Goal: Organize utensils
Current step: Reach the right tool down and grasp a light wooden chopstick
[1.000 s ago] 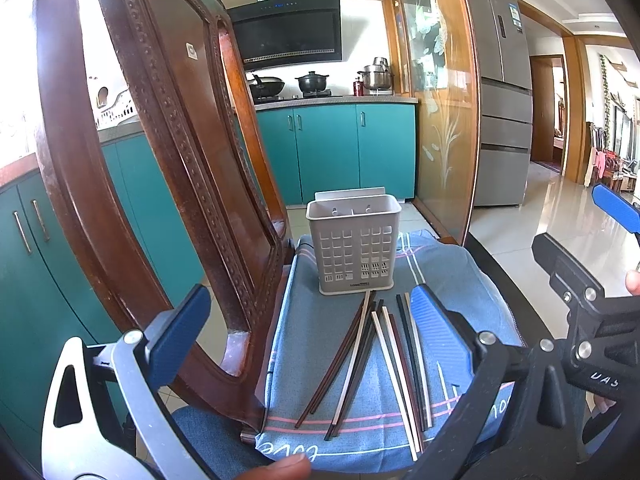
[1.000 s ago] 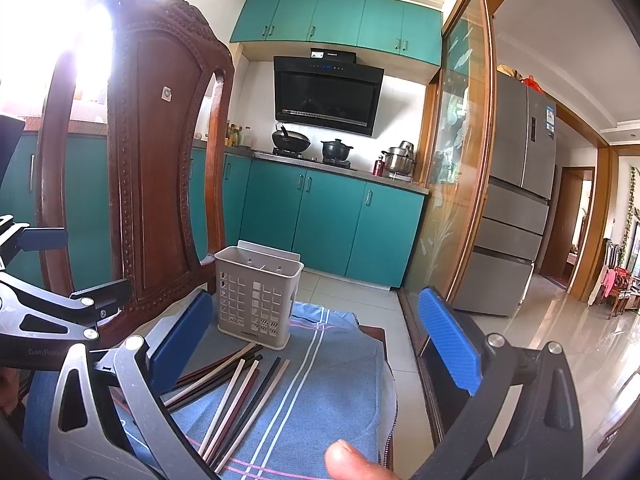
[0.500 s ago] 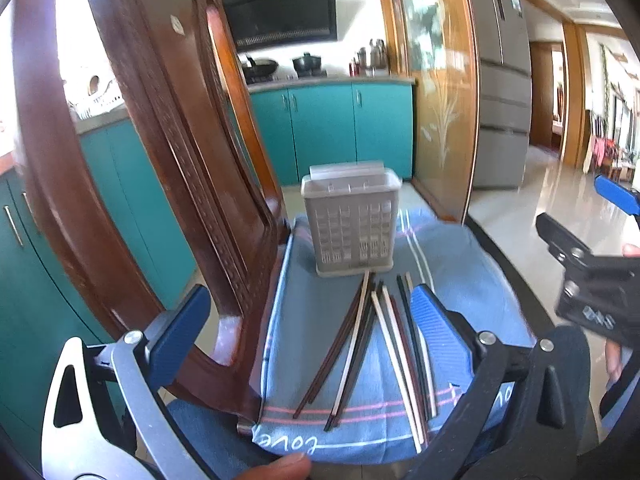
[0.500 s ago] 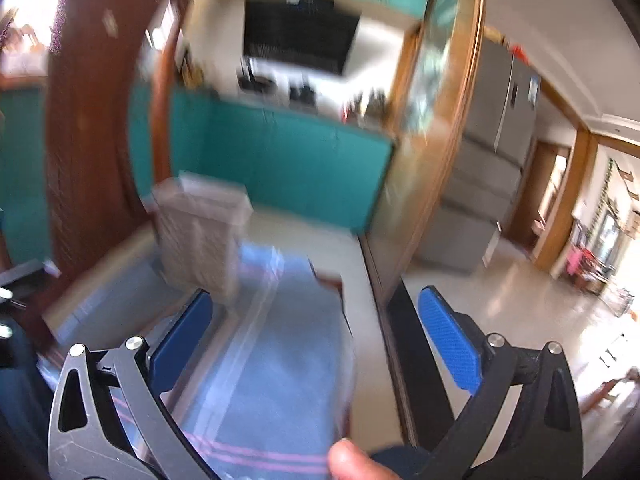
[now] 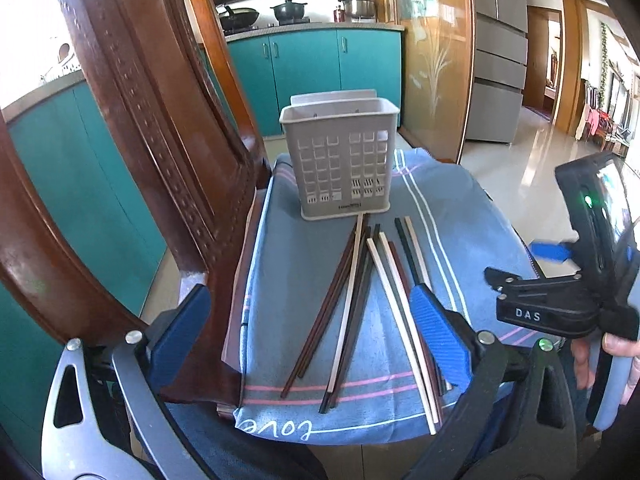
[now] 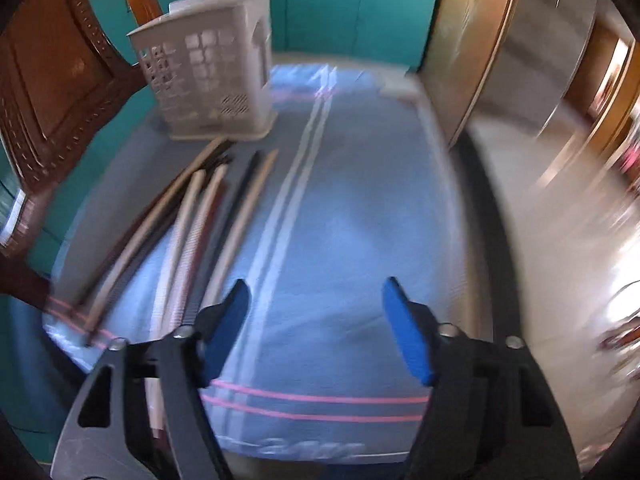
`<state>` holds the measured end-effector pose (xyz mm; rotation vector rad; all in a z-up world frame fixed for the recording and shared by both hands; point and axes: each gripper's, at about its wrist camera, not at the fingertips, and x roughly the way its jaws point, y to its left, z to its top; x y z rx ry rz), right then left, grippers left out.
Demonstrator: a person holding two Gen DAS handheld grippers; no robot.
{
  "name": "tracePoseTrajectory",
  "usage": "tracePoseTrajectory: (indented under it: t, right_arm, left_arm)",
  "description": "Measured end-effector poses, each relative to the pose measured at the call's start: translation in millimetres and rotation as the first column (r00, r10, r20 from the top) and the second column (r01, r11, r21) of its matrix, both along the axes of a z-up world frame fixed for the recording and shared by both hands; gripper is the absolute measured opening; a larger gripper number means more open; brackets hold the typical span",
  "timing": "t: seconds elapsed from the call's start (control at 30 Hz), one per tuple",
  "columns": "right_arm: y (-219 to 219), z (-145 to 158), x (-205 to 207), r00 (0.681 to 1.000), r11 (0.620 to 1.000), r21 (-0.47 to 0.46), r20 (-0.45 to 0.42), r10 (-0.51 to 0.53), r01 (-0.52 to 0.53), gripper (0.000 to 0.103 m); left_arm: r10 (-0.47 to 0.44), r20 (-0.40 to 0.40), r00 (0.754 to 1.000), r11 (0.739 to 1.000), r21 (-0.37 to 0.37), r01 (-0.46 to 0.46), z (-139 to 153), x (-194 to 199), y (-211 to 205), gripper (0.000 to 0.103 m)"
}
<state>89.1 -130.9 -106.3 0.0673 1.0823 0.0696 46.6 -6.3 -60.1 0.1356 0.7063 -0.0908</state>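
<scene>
Several chopsticks [image 5: 362,292], dark and pale, lie fanned on a blue towel [image 5: 452,216] over a chair seat. A grey perforated utensil holder [image 5: 340,164] stands upright at the towel's far end, empty as far as I can see. My left gripper [image 5: 308,332] is open, low over the near ends of the chopsticks. My right gripper [image 6: 316,328] is open and empty above the bare towel [image 6: 352,208], to the right of the chopsticks [image 6: 192,224]; the holder [image 6: 212,76] is far left. The right gripper also shows at the right edge of the left wrist view [image 5: 560,280].
A carved wooden chair back [image 5: 160,140] rises close on the left. Teal kitchen cabinets [image 5: 320,68] and a glass door [image 5: 432,52] stand behind. The towel's right edge drops to a tiled floor [image 5: 520,152].
Both grippers have tilted down and moved in toward the towel. The right gripper swung quickly down over the towel's right half; its view is motion-blurred. The chopsticks and holder have not moved.
</scene>
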Motion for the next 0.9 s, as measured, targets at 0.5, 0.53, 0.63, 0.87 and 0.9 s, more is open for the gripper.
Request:
tracePoseTrajectory:
  t: [0.5, 0.53, 0.63, 0.87, 0.9]
  right_arm:
    - [45.9, -24.2, 38.4, 0.996, 0.992, -0.094, -0.035, 0.082, -0.085, 0.009]
    - [44.2, -24.0, 42.2, 0.997, 0.993, -0.088, -0.033, 0.076, -0.079, 0.008]
    - [33.3, -22.9, 47.3, 0.999, 0.991, -0.121, -0.011, 0.053, -0.054, 0.006]
    - [8.6, -16.0, 37.6, 1.000, 0.996, -0.093, -0.002, 0.013, -0.013, 0.007]
    - [6.3, -15.1, 37.9, 1.000, 0.997, -0.074, -0.002, 0.013, -0.014, 0.009]
  left_arm:
    - [0.025, -0.078, 0.997, 1.000, -0.004, -0.026, -22.0, 13.3, 9.3, 0.074]
    - [0.023, -0.083, 0.996, 1.000, -0.004, -0.024, -23.9, 14.7, 9.1, 0.074]
    - [0.018, -0.120, 0.993, 1.000, -0.013, -0.020, -29.3, 21.7, 8.9, 0.073]
    - [0.032, -0.152, 0.988, 0.999, -0.032, -0.037, -30.8, 29.3, 7.1, 0.067]
    - [0.031, -0.152, 0.988, 0.999, -0.031, -0.036, -30.8, 29.3, 6.0, 0.066]
